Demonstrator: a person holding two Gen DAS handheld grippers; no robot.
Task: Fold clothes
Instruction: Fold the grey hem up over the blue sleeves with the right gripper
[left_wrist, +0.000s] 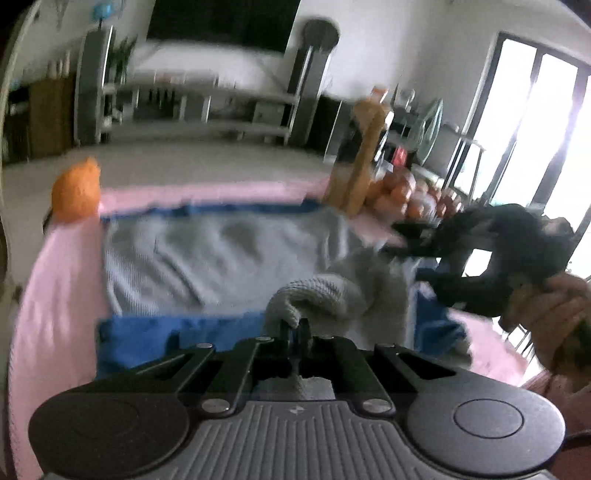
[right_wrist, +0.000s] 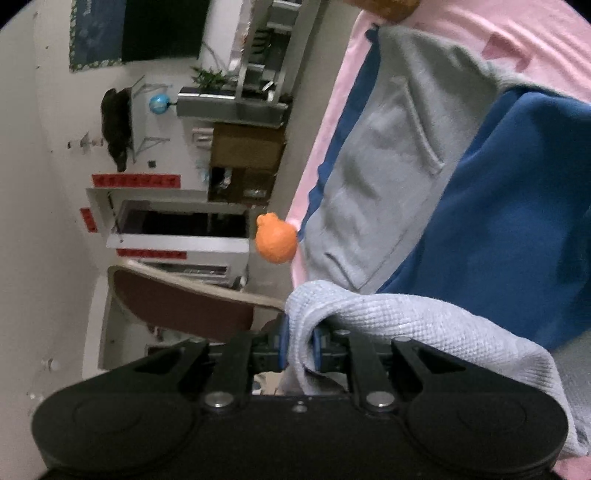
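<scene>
the left gripper (left_wrist: 294, 329) pinches an edge of the grey and blue garment (left_wrist: 207, 254); the right gripper (right_wrist: 298, 341) is also clamped on it, above the pink cloth (left_wrist: 55, 295).

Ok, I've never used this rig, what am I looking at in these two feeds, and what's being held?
Each feed comes from a camera on a hand-held two-finger gripper, looking along its fingers. The first is the left gripper, shut on a grey knit edge of the grey and blue garment. At its right you see the right gripper from outside, with the person's hand. The second feed, turned sideways, is the right gripper's own view, also shut on that grey knit fabric. The garment lies on a pink cloth; an orange fruit sits at its edge.
</scene>
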